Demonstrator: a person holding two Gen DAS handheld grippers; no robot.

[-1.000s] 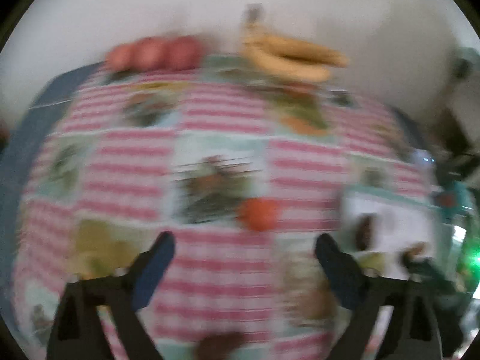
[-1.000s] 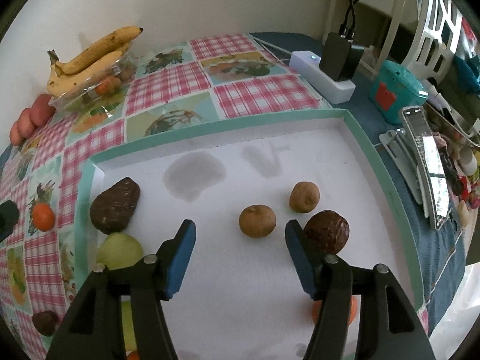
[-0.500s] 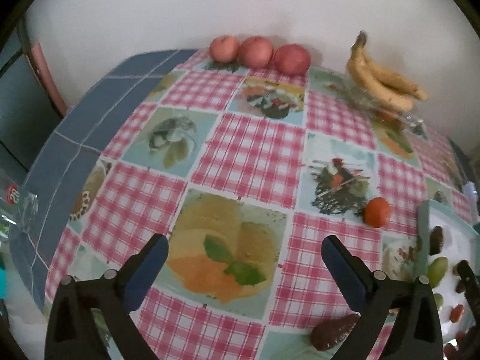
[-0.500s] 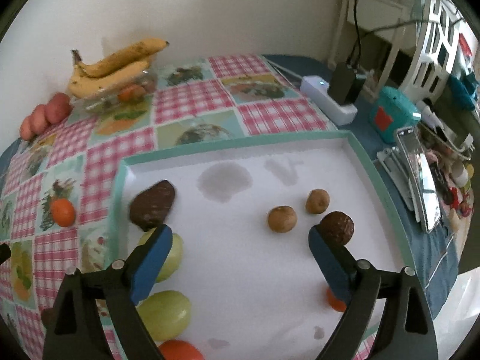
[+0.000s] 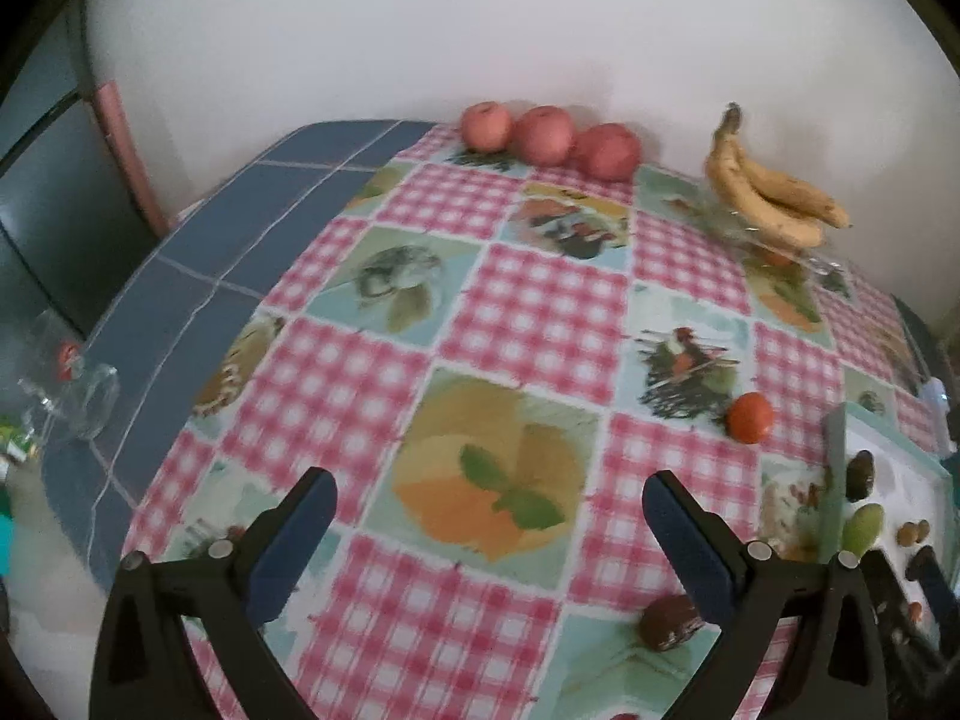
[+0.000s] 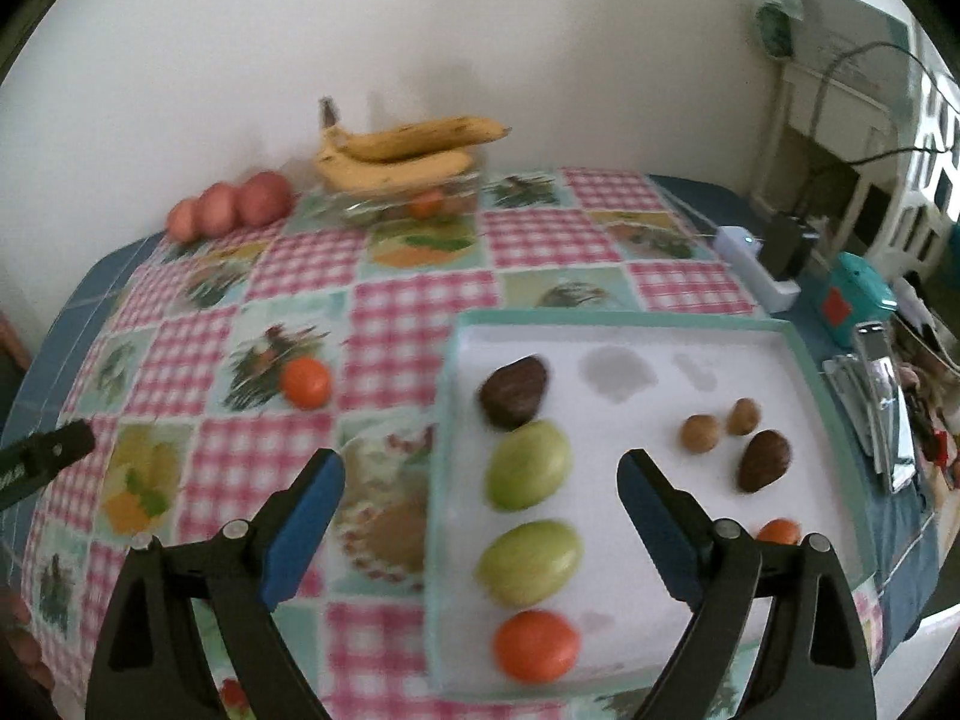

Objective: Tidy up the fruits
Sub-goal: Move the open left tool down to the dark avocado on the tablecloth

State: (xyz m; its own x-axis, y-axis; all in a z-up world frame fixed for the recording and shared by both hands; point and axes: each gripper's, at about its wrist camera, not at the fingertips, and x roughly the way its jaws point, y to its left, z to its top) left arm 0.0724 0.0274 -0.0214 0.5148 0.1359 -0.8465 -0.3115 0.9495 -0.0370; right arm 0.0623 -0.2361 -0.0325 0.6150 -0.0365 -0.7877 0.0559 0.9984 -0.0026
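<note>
— What are your two grippers doing?

— My left gripper (image 5: 486, 531) hangs over the checked tablecloth (image 5: 540, 324) with its blue pads spread wide and nothing between them. My right gripper (image 6: 480, 510) is spread the same way, empty, above the left edge of the white tray (image 6: 762, 324).

— Where is the fruit?

— In the right wrist view, the tray fills the lower right of the frame. Down its left side runs a column: a dark brown fruit (image 6: 514, 391) at the top, then two green fruits (image 6: 528, 465) one below the other, then an orange (image 6: 536, 646) near the bottom edge. Further right lie two small brown round fruits (image 6: 699, 434) just beside each other, another dark brown one (image 6: 763, 459) below them, and a bit of orange fruit (image 6: 778, 531) partly hidden behind my right finger.

— And off the tray?

— A loose orange (image 5: 750, 417) sits on the cloth, right of centre in the left wrist view, near the tray's left rim. A dark brown fruit (image 5: 669, 630) lies on the cloth at the lower right, just beside my left gripper's right finger. Three red apples (image 5: 546, 135) line the wall at the upper centre, and bananas (image 5: 768, 192) rest on a clear container to the upper right.
</note>
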